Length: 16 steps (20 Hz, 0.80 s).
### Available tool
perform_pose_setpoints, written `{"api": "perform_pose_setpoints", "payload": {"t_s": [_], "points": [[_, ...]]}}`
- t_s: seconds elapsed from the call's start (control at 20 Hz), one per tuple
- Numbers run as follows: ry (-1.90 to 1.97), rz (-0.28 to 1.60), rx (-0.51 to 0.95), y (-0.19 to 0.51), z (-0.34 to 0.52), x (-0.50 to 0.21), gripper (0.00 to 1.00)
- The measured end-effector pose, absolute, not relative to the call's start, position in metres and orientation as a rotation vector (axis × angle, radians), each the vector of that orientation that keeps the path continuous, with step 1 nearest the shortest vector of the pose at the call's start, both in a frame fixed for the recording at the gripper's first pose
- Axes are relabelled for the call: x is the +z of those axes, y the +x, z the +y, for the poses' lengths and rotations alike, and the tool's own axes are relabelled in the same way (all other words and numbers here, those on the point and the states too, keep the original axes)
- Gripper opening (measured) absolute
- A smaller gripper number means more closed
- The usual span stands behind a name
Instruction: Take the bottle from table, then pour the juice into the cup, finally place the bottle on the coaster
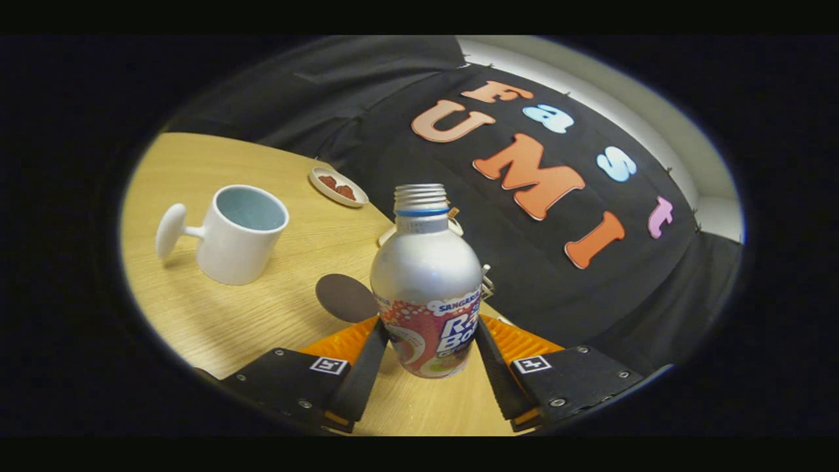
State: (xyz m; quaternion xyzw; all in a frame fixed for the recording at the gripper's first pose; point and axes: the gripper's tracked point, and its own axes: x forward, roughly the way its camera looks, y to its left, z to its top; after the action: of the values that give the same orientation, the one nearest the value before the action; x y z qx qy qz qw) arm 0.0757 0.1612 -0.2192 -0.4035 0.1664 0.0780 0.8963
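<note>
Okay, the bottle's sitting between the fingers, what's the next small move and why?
Probably lift the bottle slightly off the table. The tool appears closed on its lower body, one finger on each side, and its threaded neck has no cap, so it should stay upright before heading to the white cup.

The 1 camera rides on the gripper (pixel 426 351) and looks forward along its 2 fingers, tilted so the worktop (pixel 262 321) slants across its view. It sits low and close: the bottle (pixel 426 288) stands upright right between the fingers, both pressed to its sides, and looms large. Beyond, to the left, the lens takes in the coaster (pixel 345 297), the cup (pixel 239 233) and a small dish (pixel 338 186) near the worktop's far edge, with the booth's black wall behind.
</note>
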Motion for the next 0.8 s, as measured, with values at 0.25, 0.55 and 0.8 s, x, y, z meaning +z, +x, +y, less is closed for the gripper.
{"api": "perform_pose_setpoints", "payload": {"t_s": [0.25,0.55,0.8], "points": [[-1.015,0.26,0.15,0.085,0.176,-0.207,0.77],[-1.214,0.215,0.14,0.081,0.182,-0.202,0.77],[-1.286,0.215,0.183,0.088,0.19,-0.206,0.76]]}}
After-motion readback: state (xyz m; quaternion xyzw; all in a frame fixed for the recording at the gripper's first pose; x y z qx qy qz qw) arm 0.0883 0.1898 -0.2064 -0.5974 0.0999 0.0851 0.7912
